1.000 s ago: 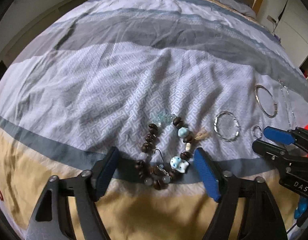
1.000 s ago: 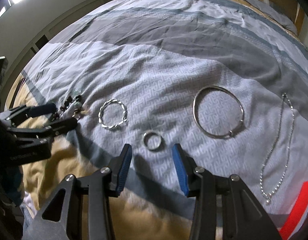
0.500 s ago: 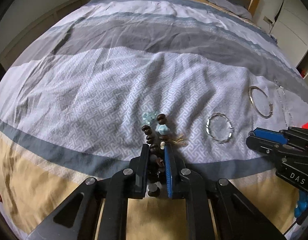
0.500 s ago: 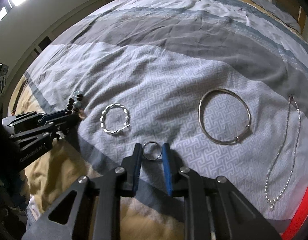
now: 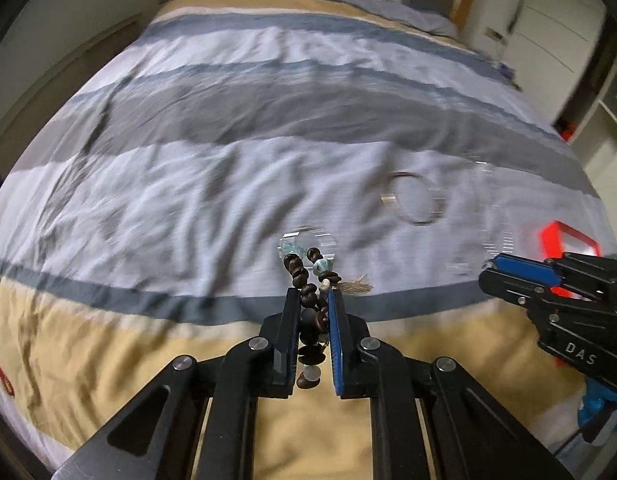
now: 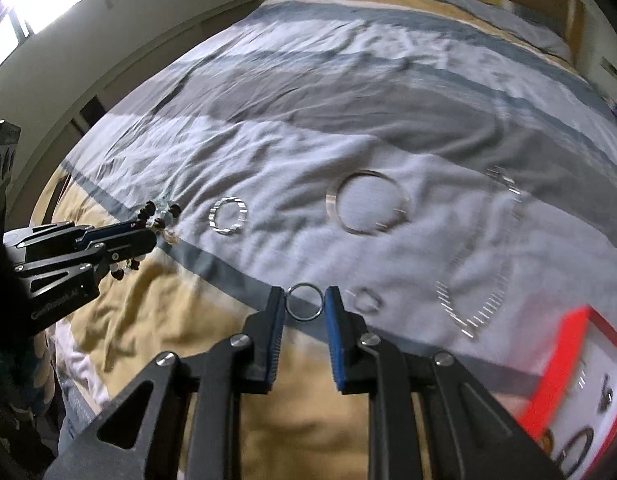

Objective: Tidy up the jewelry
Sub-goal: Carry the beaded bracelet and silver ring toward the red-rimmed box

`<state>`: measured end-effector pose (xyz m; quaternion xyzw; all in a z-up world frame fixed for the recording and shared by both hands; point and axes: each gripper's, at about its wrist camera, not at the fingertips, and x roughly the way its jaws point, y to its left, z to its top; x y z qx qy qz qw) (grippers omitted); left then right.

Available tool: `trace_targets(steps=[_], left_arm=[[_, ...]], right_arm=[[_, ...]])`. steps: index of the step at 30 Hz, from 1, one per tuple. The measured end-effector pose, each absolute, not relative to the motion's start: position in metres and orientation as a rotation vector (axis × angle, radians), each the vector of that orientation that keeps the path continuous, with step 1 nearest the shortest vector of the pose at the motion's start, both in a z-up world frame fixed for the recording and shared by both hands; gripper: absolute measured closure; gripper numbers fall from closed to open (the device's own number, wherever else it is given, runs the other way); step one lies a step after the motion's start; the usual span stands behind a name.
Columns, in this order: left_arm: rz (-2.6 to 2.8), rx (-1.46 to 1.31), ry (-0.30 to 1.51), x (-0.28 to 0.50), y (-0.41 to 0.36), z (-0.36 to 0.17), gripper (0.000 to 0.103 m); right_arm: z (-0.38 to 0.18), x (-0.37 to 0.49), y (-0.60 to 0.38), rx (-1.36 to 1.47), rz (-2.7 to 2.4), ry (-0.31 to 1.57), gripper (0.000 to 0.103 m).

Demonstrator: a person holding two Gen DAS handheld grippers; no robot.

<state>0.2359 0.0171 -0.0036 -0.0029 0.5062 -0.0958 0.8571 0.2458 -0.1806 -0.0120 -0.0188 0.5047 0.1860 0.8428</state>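
Observation:
My left gripper [image 5: 313, 300] is shut on a beaded bracelet [image 5: 304, 280] of dark brown, pale blue and clear beads with a small tassel. The bracelet hangs lifted above the striped bedspread [image 5: 188, 200]. In the right wrist view the same left gripper [image 6: 148, 236] stands at the left, with the beads [image 6: 160, 210] sticking out past its tips. My right gripper [image 6: 304, 300] is shut on a small silver ring [image 6: 304, 314], held upright between the blue pads and raised off the bed. The right gripper [image 5: 492, 270] also shows at the right edge of the left wrist view.
On the bed lie a twisted silver bracelet [image 6: 228, 216], a large plain bangle [image 6: 366, 202] and a thin chain necklace [image 6: 480, 272]. A red-rimmed box [image 6: 564, 364] with jewelry inside sits at the lower right. The headboard is far back.
Both grippers went from open to shut, the left on the beaded bracelet and the right on the small ring. Both have since risen from the bed with their pieces.

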Motion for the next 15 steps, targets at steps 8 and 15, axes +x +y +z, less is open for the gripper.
trace_targets(steps=[8, 15], left_arm=[[-0.430, 0.055, 1.023, 0.227, -0.096, 0.029, 0.090], [-0.653, 0.117, 1.017, 0.216, -0.213, 0.033, 0.090]], right_arm=[[0.011, 0.206, -0.295, 0.052, 0.188, 1.034, 0.084], [0.006, 0.175, -0.409, 0.153, -0.034, 1.038, 0.084]])
